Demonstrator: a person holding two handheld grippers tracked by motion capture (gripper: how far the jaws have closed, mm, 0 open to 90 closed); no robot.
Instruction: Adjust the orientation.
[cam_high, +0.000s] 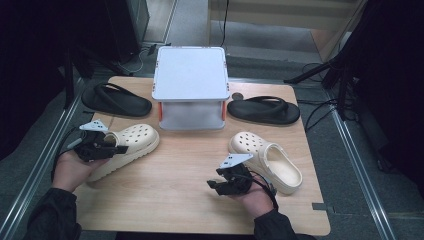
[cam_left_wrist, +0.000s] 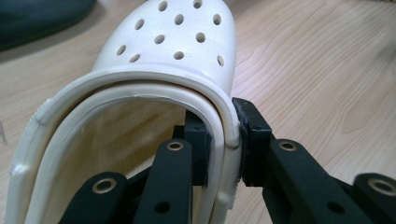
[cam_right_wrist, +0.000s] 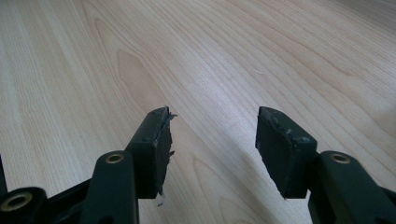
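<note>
Right now the left gripper (cam_high: 121, 148) is clamped on the side wall of the cream clog (cam_left_wrist: 154, 93) near the table's (cam_high: 190, 200) left edge — one pad inside the shoe, one outside. Right gripper (cam_right_wrist: 212, 140) sits near the front edge with jaws apart over bare wood — second clog (cam_high: 267, 160) just beside it.

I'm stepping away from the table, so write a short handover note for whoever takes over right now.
Left gripper: shut on the side wall of the left cream clog, one jaw inside, one outside; clog on the table.
Right gripper: open, nothing between the jaws, over bare wood.
Right cream clog lies beside it, untouched.
Black flip-flops flank the white two-tier rack, which holds no shoes.
Done: left clog gripped. Left: probably moving the shoes.
</note>
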